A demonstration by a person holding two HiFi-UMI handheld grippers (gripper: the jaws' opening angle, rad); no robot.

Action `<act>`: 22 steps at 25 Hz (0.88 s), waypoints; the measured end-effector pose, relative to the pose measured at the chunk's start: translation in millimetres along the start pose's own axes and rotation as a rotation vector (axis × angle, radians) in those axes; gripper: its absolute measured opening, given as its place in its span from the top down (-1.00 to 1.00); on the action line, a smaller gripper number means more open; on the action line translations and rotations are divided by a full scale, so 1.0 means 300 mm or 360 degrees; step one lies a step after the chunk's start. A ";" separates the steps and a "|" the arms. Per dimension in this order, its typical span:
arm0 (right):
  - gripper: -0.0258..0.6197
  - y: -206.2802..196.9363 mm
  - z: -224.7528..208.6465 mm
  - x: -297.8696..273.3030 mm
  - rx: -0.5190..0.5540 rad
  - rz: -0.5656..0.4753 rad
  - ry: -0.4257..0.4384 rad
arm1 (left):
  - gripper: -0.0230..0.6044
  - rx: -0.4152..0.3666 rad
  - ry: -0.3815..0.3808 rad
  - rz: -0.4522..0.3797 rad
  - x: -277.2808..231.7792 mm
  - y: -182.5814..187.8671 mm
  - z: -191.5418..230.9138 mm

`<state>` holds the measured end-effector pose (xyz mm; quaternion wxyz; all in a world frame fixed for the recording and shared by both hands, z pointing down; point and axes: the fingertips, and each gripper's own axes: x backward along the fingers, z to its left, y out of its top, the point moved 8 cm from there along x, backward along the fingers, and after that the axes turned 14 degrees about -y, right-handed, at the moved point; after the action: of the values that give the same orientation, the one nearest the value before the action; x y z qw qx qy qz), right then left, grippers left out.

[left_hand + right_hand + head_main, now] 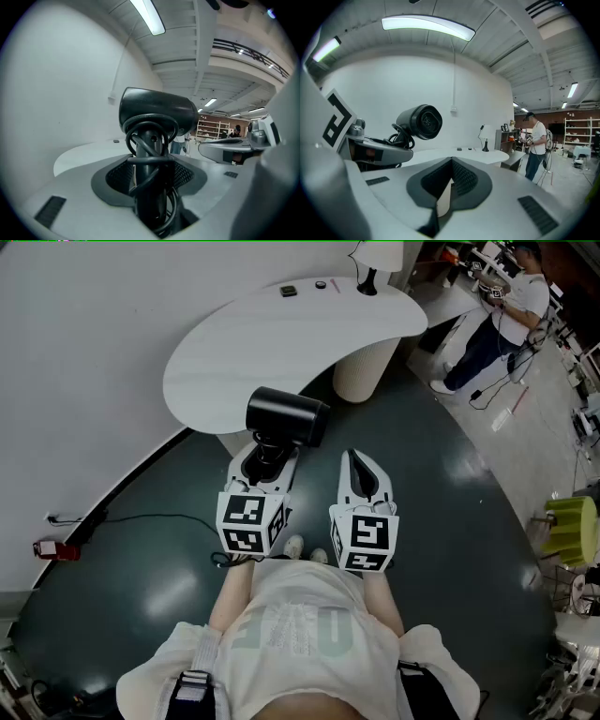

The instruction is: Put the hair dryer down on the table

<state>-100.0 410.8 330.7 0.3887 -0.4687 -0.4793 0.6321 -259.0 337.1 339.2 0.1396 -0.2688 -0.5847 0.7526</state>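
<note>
Black and shiny, the hair dryer (286, 416) stands up between the jaws of my left gripper (266, 454). The jaws are clamped on its handle. Its fat round barrel (157, 112) sits above the jaw tips and lies sideways, with the open mouth pointing toward my right gripper (362, 468). A black cord (151, 137) is wound in loops round the handle, right where the pads squeeze it.

My right gripper's jaws are together, with nothing between them (450, 180). From there the dryer (419, 122) is up and to the left of the jaws, near but apart.

Ahead of both pairs of jaws is the white table (234, 343). Its near curved edge lies just past the left jaw tips, and most of its top is bare. A lamp (368, 277) and two small dark things stand at its far end. A white wall (61, 93) curves round left of the left jaws. Dark floor (450, 493) spreads out to the right of the right jaws, and a person (536, 143) stands far off there.
</note>
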 end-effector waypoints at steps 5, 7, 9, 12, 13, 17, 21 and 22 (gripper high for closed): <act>0.91 0.002 0.003 -0.001 -0.0002 -0.0007 -0.0002 | 0.22 0.0011 0.0001 -0.0016 0.011 0.005 0.006; 0.91 0.001 0.008 -0.005 0.0009 -0.0011 -0.0003 | 0.22 0.0013 0.0000 -0.0027 0.014 0.006 0.011; 0.91 0.002 0.016 -0.013 0.0026 -0.0011 -0.0002 | 0.22 0.0016 -0.0003 -0.0036 0.013 0.010 0.021; 0.91 0.008 0.026 -0.027 0.0033 -0.0005 0.0001 | 0.22 0.0020 -0.0009 -0.0043 0.008 0.019 0.037; 0.91 0.011 0.029 -0.031 0.0016 -0.0006 0.0007 | 0.22 0.0022 -0.0012 -0.0046 0.006 0.022 0.043; 0.91 0.025 0.043 -0.050 -0.0103 -0.0033 0.0043 | 0.21 0.0035 -0.0036 -0.0060 -0.002 0.031 0.078; 0.91 0.021 0.084 -0.088 -0.0084 -0.0033 0.0022 | 0.22 0.0022 -0.0080 -0.0083 -0.012 0.040 0.133; 0.91 0.016 0.097 -0.098 -0.0076 -0.0035 0.0021 | 0.21 0.0018 -0.0088 -0.0091 -0.014 0.040 0.148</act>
<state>-120.7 375.0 335.6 0.3875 -0.4768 -0.4968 0.6130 -279.6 295.8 336.3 0.1464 -0.2302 -0.5916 0.7587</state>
